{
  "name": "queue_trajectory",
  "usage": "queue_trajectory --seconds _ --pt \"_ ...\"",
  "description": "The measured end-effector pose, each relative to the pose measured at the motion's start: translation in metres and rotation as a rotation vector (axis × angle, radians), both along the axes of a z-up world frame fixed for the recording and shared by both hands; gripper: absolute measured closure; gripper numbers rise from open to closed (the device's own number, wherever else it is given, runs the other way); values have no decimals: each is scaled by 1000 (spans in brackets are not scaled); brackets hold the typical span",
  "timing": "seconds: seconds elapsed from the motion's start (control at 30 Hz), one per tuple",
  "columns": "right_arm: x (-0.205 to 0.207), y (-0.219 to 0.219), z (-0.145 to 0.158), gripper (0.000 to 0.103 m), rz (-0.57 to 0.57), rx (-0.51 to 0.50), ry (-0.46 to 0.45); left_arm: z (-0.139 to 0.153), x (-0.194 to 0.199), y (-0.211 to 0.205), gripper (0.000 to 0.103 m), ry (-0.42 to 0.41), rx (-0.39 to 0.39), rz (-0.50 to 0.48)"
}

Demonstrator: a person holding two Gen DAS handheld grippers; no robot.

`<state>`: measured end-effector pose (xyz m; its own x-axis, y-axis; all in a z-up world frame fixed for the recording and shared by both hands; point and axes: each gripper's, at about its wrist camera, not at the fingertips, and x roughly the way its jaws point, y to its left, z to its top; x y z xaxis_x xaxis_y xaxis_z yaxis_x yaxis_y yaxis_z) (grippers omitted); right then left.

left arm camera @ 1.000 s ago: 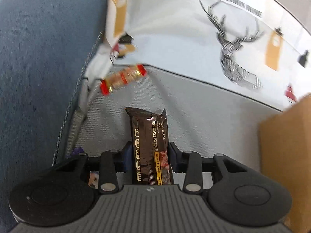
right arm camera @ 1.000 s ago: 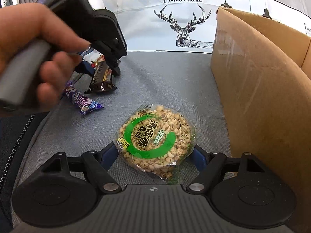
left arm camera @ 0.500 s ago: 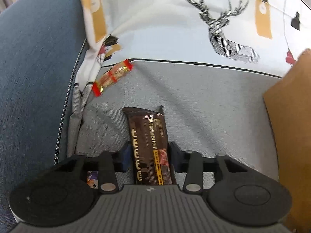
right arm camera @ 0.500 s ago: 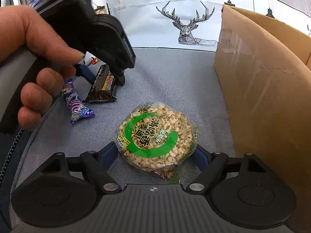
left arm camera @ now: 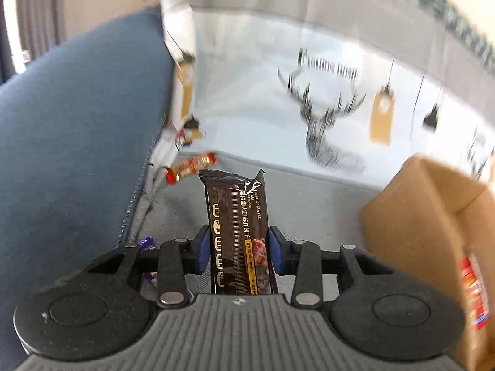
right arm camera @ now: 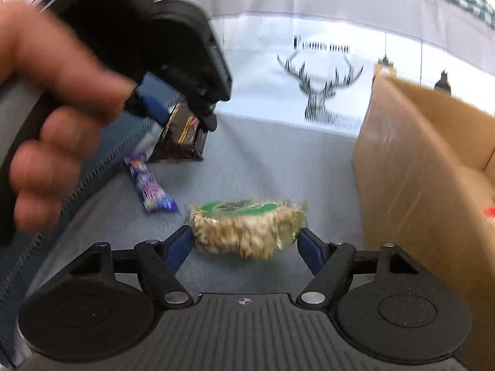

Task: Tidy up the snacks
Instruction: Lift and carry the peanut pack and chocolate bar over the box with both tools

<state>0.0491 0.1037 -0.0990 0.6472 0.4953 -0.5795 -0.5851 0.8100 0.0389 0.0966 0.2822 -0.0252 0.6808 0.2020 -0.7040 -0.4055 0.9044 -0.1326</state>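
Observation:
My left gripper (left arm camera: 238,249) is shut on a dark brown cracker bar (left arm camera: 236,225) and holds it lifted off the grey cloth, its far end tilted up. It also shows in the right wrist view (right arm camera: 182,130), under the hand-held left gripper (right arm camera: 178,116). My right gripper (right arm camera: 246,244) is shut on a round puffed-grain cake (right arm camera: 247,228) with a green ring label and holds it level, just above the cloth. The open cardboard box (left arm camera: 433,216) stands to the right, also seen in the right wrist view (right arm camera: 417,170).
A red and gold candy (left arm camera: 190,167) lies at the back left by the deer-print cloth (left arm camera: 324,123). A purple wrapped snack (right arm camera: 148,185) lies on the grey cloth left of the grain cake. A blue sofa cushion (left arm camera: 71,154) rises on the left. A red packet (left arm camera: 473,290) shows inside the box.
Both grippers have lifted their snacks off the cloth. The cracker bar tilted upward and the grain cake now shows edge-on. The box is closer on the right in both views.

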Motion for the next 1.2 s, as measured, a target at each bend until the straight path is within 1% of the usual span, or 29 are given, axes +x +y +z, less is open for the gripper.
queue_trajectory --seconds 0.07,0.1,0.13,0.23,0.27,0.3,0.33,0.37,0.4,0.43,0.47,0.5,0.53,0.6,0.7,0.73,0.8,0.87,0.93,1.03,1.2 --pt "-5 -8 18 32 8 27 -28 11 -18 -7 61 -68 9 18" --pt "-9 -13 28 69 23 39 -46 15 -26 -12 61 -102 20 31" --pt "-12 -19 38 81 39 44 -63 19 -32 -15 61 -131 24 40" --pt "-18 -39 64 80 58 63 -88 33 -52 -24 61 -202 27 76" --pt "-16 -43 68 80 82 61 -65 36 -60 -25 61 -217 11 97" --pt "-12 -45 70 80 117 46 -21 37 -65 -24 61 -221 -13 112" --pt "-10 -48 68 77 138 37 21 36 -70 -24 61 -216 -40 128" --pt "-8 -53 65 70 135 32 43 35 -74 -24 61 -201 -58 147" --pt "-9 -59 62 46 122 25 49 34 -77 -24 61 -186 -69 164" --pt "-11 -63 57 28 111 21 49 34 -81 -24 61 -177 -76 174" --pt "-13 -66 52 28 113 22 51 33 -85 -24 61 -163 -84 182" --pt "-20 -66 47 26 137 11 12 31 -87 -23 61 -147 -95 192" --pt "-26 -63 42 22 159 -12 -15 28 -88 -21 61 -133 -113 199" --pt "-31 -57 30 18 178 -32 -28 25 -90 -17 61 -129 -141 198" --pt "-31 -44 12 16 158 -65 -84 24 -89 -13 61 -131 -91 186" --pt "-28 -39 7 13 141 -69 -89 24 -89 -13 61 -133 -78 180" --pt "-19 -33 1 12 78 -69 -88 22 -87 -12 61 -138 -70 166" --pt "-8 -30 -5 11 38 -58 -74 21 -82 -11 61 -139 -67 149" --pt "0 -20 -12 6 6 -64 -62 21 -77 -12 61 -140 -60 134" --pt "16 -8 -24 4 -32 -73 -31 21 -70 -15 60 -142 -49 112" --pt "45 2 -42 4 -84 -48 78 19 -59 -19 60 -131 -17 79"
